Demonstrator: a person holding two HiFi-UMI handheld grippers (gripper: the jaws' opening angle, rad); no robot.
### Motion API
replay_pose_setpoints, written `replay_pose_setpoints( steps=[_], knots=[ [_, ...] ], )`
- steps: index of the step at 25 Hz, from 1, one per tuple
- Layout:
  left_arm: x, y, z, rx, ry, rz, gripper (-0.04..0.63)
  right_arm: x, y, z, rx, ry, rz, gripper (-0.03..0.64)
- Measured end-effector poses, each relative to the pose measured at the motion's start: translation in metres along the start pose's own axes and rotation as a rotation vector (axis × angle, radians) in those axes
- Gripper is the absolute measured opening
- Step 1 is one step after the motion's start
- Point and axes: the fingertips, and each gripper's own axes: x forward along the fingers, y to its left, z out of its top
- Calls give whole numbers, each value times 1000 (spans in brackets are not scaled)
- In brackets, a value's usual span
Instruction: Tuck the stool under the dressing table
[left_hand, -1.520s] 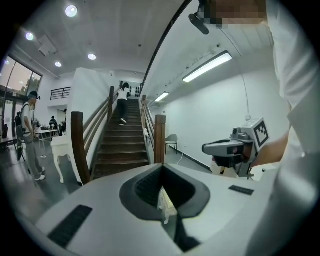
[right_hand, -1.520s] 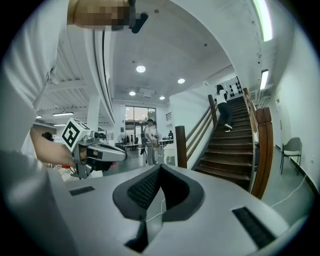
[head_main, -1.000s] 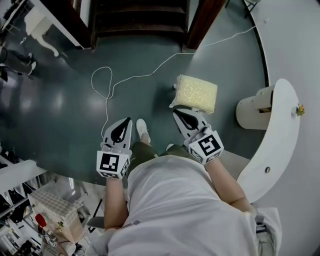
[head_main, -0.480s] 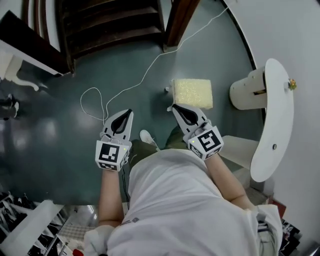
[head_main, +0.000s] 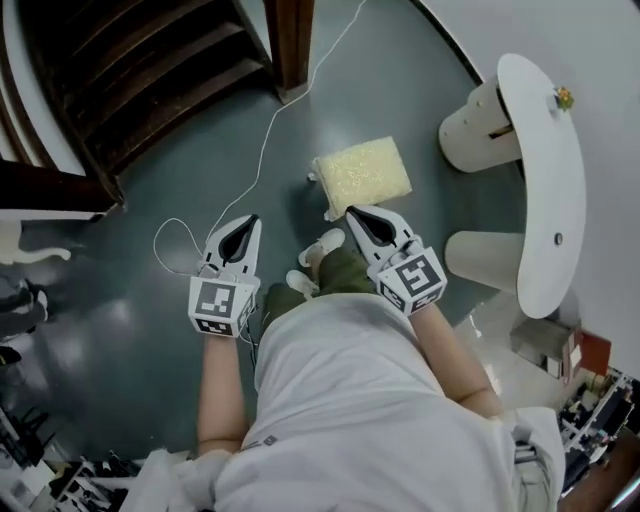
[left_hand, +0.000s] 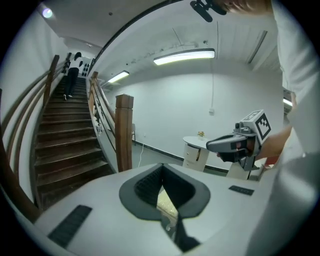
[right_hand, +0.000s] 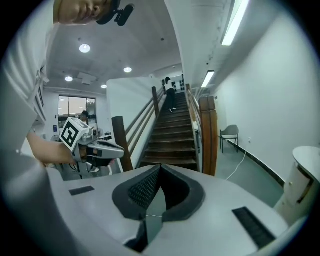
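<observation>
- Both arms are held out level in front of the person. The left gripper (head_main: 245, 224) and the right gripper (head_main: 355, 214) each have their jaws pressed together with nothing between them, the same as a second ago.
- Over the last second the person has turned and stepped. In the head view the stool (head_main: 361, 173), with its pale yellow cushion, was off to the right of the right gripper and now lies just ahead of that gripper's tip.
- The stool stands on the floor (head_main: 190, 190), out in the open and well apart from the dressing table (head_main: 545, 180), so it is not yet tucked.
- The dressing table sat at the picture's edge before and now shows in full. Its white tabletop rests on two round pedestals with a gap between them, probably where the stool should go.
- This looks like the approach: next, open a gripper and take hold of the stool.
- The staircase (head_main: 140, 70) has swung off to the far left.
</observation>
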Motion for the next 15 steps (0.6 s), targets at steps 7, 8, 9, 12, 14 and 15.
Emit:
replay_pose_setpoints(
  steps=[7, 8, 9, 12, 14, 15],
  knots=[
    [104, -8, 36, 70, 69, -170, 2, -2, -93, -14, 140, -1, -162, 9],
    [119, -9, 39, 80, 85, -188, 2, -3, -105, -17, 158, -1, -181, 9],
    [134, -12, 41, 89, 102, -204, 2, -5, -118, -21, 174, -1, -199, 9],
    [177, -21, 44, 148, 166, -252, 2, -16, -156, -34, 225, 1, -262, 9],
    [200, -30, 43, 215, 215, -292, 2, -26, -176, -44, 272, 1, -313, 11],
    [210, -34, 43, 242, 237, -313, 2, -32, -184, -50, 297, 0, -339, 11]
  ],
)
